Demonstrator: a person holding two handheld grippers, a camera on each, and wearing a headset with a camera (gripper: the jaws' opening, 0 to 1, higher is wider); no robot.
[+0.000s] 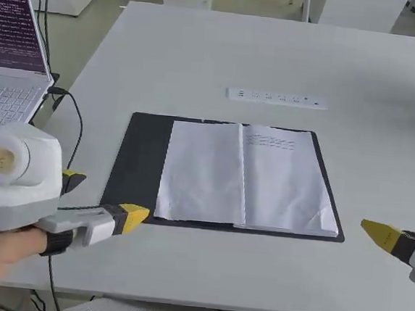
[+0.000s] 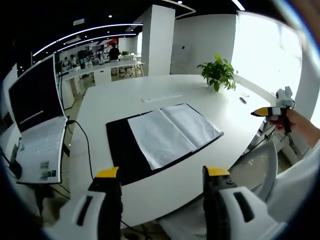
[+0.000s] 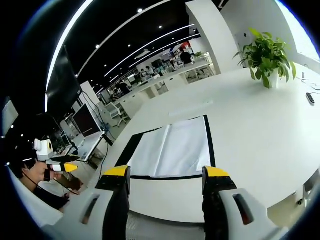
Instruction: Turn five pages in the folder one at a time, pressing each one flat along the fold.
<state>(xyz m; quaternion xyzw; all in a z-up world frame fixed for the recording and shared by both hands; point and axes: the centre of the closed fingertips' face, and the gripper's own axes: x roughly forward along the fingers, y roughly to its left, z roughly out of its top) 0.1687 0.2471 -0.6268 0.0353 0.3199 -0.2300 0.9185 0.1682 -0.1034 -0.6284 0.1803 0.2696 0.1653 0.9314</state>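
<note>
1. Head view: the folder lies open in the middle of the frame on a white table. Its cover is black and its white pages lie flat. A power strip sits just above it. A laptop is at the upper left. The left gripper is at the lower left. The right gripper is cut off at the lower right.
2. Left gripper view: the folder is in the middle. The jaws stand wide apart with nothing between them. A plant stands behind the folder.
3. Right gripper view: the folder is in the middle. The jaws gape, empty. The print is too small to read.
</note>
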